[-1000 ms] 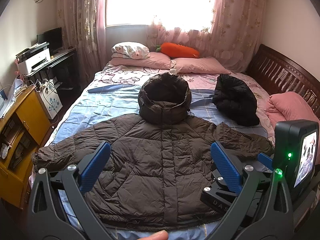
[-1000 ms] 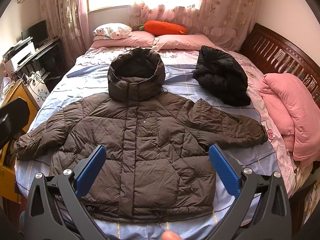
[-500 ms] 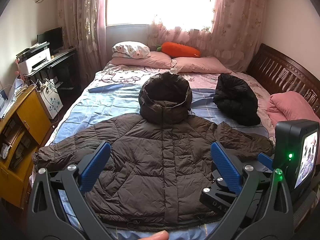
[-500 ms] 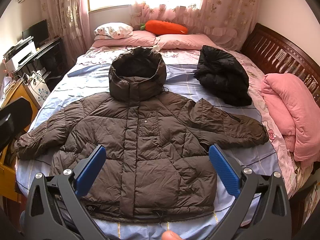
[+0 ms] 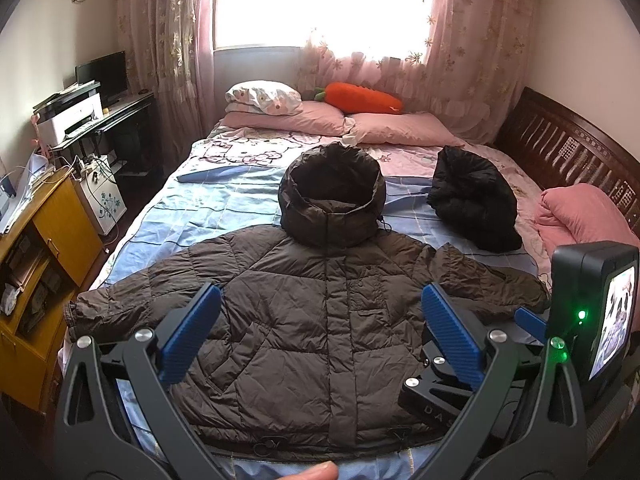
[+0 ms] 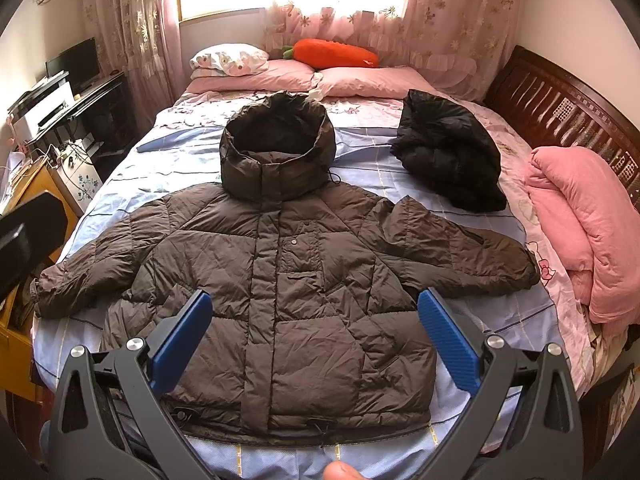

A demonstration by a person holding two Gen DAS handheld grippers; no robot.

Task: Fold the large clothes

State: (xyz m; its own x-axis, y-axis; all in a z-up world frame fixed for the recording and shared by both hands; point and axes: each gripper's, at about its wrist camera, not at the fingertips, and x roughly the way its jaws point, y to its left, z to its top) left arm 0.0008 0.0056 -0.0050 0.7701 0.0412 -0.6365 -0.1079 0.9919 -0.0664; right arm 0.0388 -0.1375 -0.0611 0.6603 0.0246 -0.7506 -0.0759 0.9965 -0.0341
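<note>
Brown puffer jacket (image 6: 288, 280) spread flat, front up, on the blue striped sheet (image 6: 176, 156) of the bed, hood (image 6: 276, 152) toward the pillows, both sleeves stretched out to the sides, hem nearest the cameras. Left gripper (image 5: 320, 332) hovering above the jacket's lower half, blue pads (image 5: 188, 336) spread wide, nothing between them. Right gripper (image 6: 314, 336) likewise held above the hem area, fingers wide apart and empty. Black jacket (image 6: 448, 160) bundled in a heap on the right of the bed, apart from the brown one. Pink quilt (image 6: 584, 224) rolled at the right edge beside the wooden headboard (image 6: 560, 104). Orange carrot-shaped plush (image 6: 332, 54) lying on pink pillows (image 6: 360, 80) under the curtained window. Yellow cabinet (image 5: 52, 232) and printer (image 5: 72, 116) along the left wall.
</note>
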